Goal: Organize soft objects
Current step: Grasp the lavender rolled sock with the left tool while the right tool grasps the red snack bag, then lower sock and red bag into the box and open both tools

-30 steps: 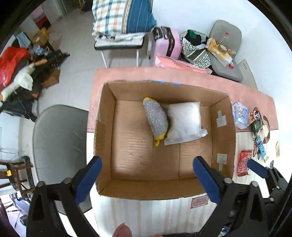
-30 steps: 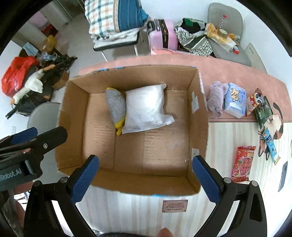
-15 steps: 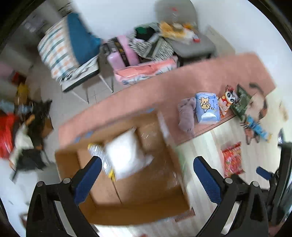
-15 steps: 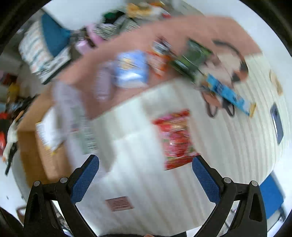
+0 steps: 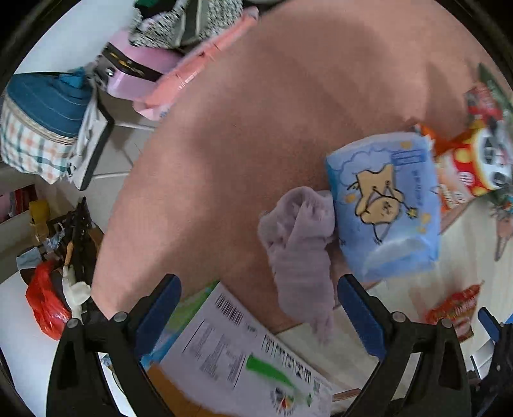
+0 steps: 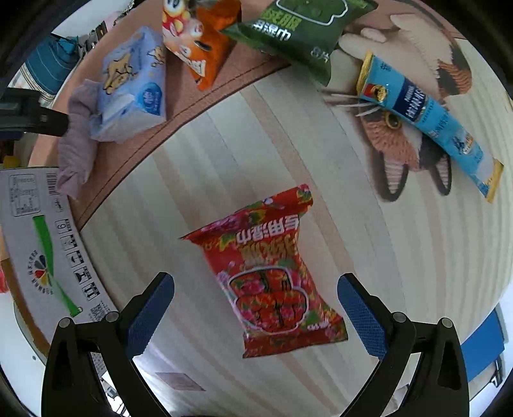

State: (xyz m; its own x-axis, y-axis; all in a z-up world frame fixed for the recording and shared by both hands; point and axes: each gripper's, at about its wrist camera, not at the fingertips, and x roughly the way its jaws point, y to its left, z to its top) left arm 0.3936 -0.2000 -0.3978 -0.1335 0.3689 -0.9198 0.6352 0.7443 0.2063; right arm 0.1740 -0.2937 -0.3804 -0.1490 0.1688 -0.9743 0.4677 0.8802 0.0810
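My left gripper (image 5: 258,304) is open and empty, just above a crumpled mauve cloth (image 5: 301,250) on the pink mat, which touches a light blue tissue pack (image 5: 384,205). My right gripper (image 6: 255,304) is open and empty, hovering over a red floral packet (image 6: 272,272) on the striped tabletop. The cloth (image 6: 77,141) and tissue pack (image 6: 134,86) also show at the upper left of the right wrist view. The cardboard box's outer flap with a shipping label (image 5: 243,349) lies under the left gripper; its inside is hidden.
An orange snack bag (image 6: 198,41), a green packet (image 6: 304,29) and a long blue tube pack (image 6: 426,118) lie at the far side on a cat-print mat. The box flap (image 6: 41,243) is at the left. A pink suitcase (image 5: 138,70) and bedding stand beyond the table.
Both grippers swung right, away from the open box. The left now hangs over the mauve cloth and the right over the red packet. Both stayed open.
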